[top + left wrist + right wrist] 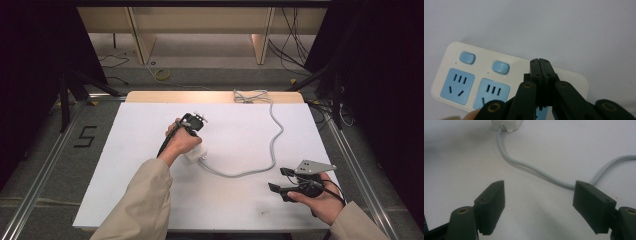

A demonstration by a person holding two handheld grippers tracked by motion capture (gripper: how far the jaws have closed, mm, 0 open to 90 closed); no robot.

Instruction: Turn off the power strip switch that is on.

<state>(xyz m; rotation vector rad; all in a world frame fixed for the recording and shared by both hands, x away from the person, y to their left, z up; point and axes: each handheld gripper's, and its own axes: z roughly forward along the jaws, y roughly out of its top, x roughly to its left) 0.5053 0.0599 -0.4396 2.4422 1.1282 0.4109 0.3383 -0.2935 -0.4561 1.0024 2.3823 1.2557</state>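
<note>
I have the left gripper (pixel 541 62) with its jaws pressed together and nothing between them, its tips poised over the power strip (pixel 456 60) on the side away from the two blue switches (pixel 501 67); whether they touch the casing I cannot tell. The power strip sits near the middle of the tabletop (pixel 150 200), partly under my left hand (pixel 181 142), and its grey cord (pixel 274 135) loops away to the far edge. My right gripper (pixel 280 180) rests near the front right corner with its jaws wide apart and empty, pointing toward the cord's exit from the casing.

I judge the strip a light, rigid plastic box, smooth enough to skid on this white surface if pushed. The cord is springy and may tug it round. I would grip it across its narrow sides, or press a switch straight down while the other gripper steadies the casing.
</note>
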